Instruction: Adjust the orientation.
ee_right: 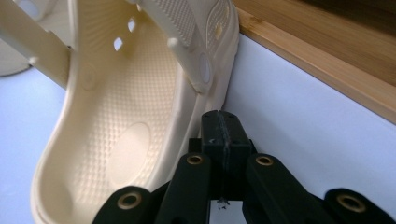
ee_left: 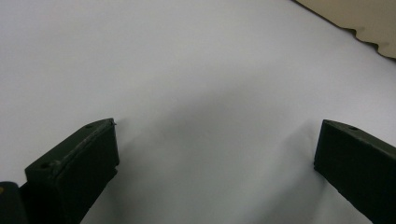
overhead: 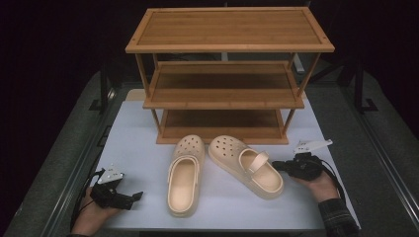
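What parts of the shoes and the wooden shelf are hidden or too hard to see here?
- Left clog: left gripper view, mostly cut off by the top right corner.
- Right clog: right gripper view, toe cut off by the top edge.
- Shoe rack: high view, its back lost in darkness.
- Right gripper: high view, jaw tips too small.

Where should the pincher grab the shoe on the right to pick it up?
Probably the side wall of the right shoe, just behind its strap, coming in from the right where the right gripper already sits. That rim is thin and stands up, so one jaw could go inside and one outside.
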`<action>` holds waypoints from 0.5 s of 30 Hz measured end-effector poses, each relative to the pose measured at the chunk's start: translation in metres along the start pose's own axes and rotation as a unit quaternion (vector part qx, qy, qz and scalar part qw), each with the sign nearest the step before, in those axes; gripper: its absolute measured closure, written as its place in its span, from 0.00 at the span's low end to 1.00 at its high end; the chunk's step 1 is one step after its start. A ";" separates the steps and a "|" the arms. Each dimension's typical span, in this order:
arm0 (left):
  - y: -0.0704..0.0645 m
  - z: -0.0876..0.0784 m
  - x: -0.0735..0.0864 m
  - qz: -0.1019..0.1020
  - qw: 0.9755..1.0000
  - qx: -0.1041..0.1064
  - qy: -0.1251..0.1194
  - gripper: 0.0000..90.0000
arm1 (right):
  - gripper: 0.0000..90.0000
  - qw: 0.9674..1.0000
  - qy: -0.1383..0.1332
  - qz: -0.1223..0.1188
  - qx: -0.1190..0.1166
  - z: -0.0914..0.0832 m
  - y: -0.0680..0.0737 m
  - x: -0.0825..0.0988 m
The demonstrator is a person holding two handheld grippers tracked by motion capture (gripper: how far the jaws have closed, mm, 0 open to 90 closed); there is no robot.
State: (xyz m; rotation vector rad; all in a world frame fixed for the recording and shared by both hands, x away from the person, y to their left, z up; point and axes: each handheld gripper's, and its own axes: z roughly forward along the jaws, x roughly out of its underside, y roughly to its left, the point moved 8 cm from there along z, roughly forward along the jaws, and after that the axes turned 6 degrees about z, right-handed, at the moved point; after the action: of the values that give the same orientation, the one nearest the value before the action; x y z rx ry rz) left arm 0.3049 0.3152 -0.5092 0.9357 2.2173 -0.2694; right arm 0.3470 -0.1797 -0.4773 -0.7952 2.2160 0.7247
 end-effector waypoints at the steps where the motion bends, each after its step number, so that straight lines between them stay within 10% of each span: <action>1: 0.000 0.000 0.000 0.000 1.000 0.000 0.000 0.00 | 1.00 1.000 0.002 -0.001 -0.001 0.000 0.001 0.001; 15: 0.000 0.000 0.000 0.000 1.000 0.000 0.000 0.00 | 1.00 0.999 0.028 -0.018 -0.042 0.009 0.036 0.016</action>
State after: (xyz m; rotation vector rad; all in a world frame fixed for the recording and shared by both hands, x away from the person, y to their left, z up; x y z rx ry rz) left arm 0.3049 0.3151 -0.5091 0.9348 2.2180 -0.2694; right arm 0.3158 -0.1547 -0.4846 -0.9056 2.2278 0.7915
